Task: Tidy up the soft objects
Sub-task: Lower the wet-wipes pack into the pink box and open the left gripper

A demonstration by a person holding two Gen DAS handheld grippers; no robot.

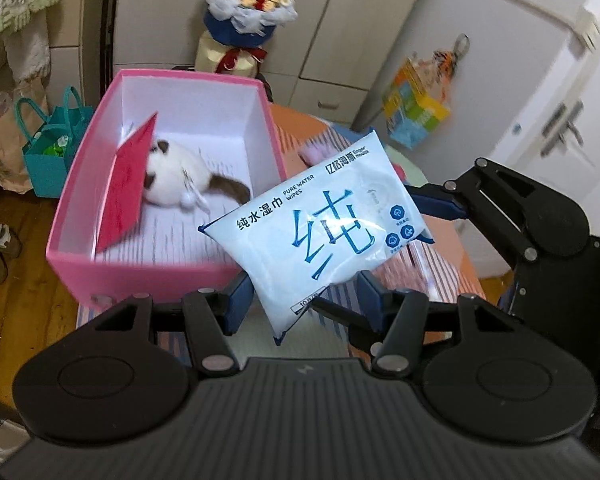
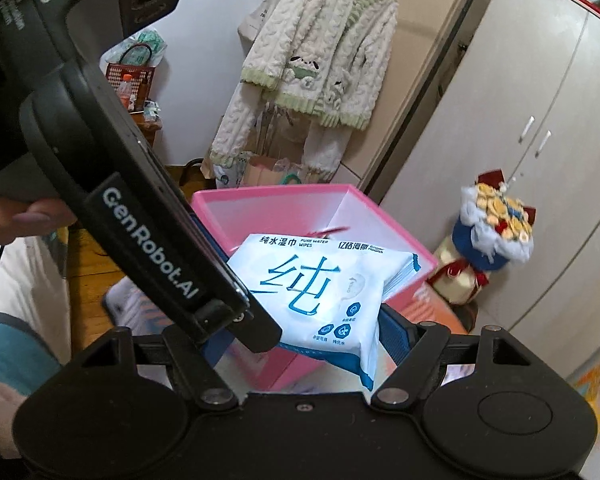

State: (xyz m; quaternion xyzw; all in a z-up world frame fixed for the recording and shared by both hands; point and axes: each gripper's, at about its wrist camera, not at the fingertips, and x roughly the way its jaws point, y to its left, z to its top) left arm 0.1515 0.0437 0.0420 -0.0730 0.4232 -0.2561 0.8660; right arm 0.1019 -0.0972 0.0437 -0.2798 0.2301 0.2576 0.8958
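Each hand-held gripper, left [image 1: 304,300] and right [image 2: 300,332], pinches the wipes pack [image 1: 320,232] aloft beside the pink box [image 1: 72,256]; uneven pulling could slip it onto the surface [image 1: 440,264].

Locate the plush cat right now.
The plush cat lies inside the pink box, seen in the left wrist view, beside a red card leaning on the box's left wall; the wipes pack is held up in front of the box.
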